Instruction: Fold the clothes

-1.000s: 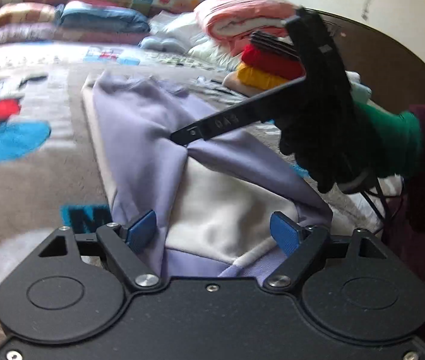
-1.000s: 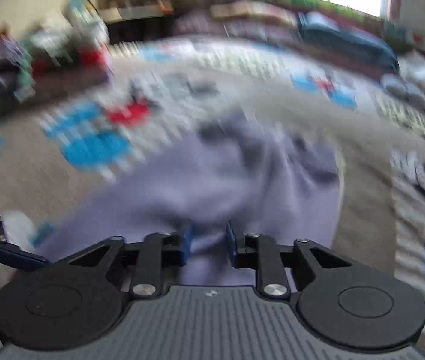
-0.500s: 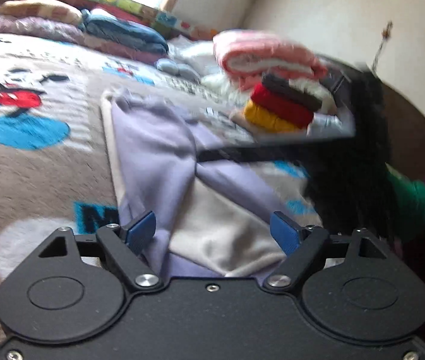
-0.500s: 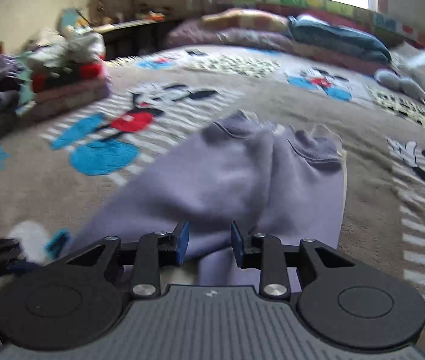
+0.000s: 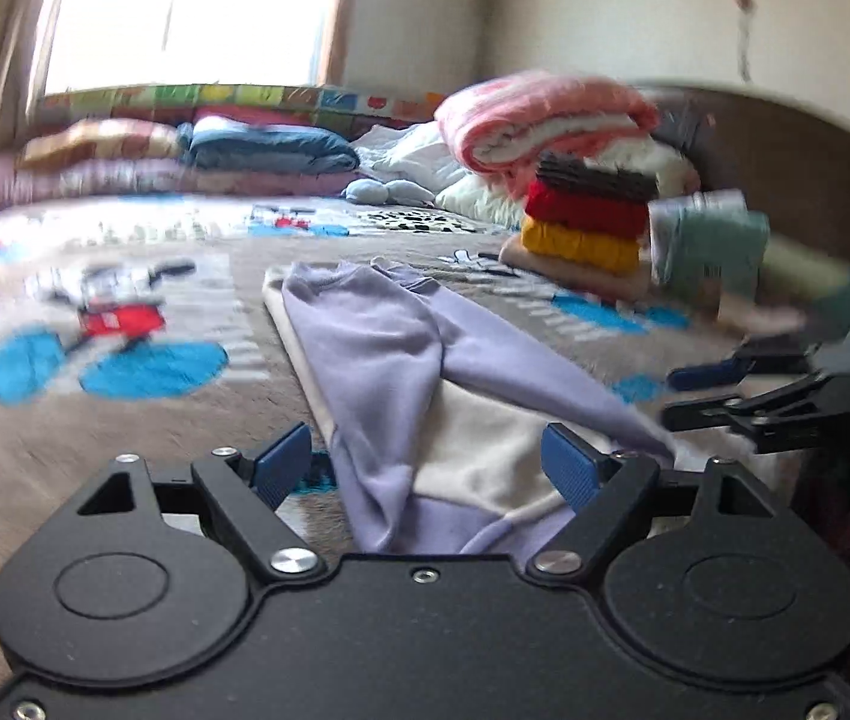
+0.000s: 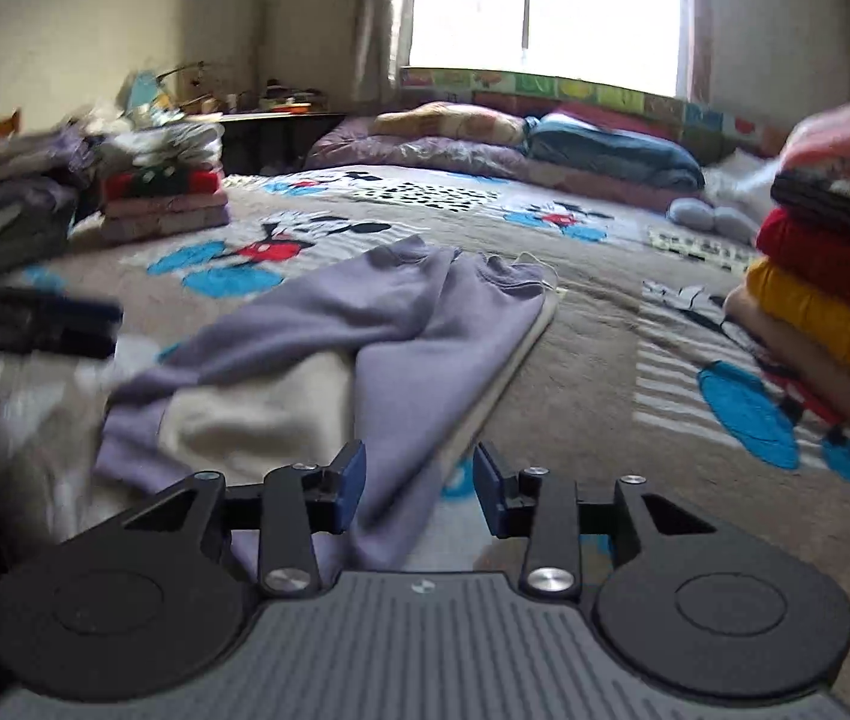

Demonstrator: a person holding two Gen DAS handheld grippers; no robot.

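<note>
One lilac garment [image 5: 377, 336], two hand-held grippers [image 5: 425, 474] [image 6: 419, 486], two folded stacks [image 6: 832, 300] [image 6: 164, 201].

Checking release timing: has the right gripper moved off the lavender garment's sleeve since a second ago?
Yes. The right gripper withdrew rightward off the lavender garment, away from the folded stack.

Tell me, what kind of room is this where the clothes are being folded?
Most likely a bedroom. A wide bed covered by a cartoon-print blanket fills the room, folded quilts lie under the window, and a stack of folded clothes sits beside the lilac garment.
</note>
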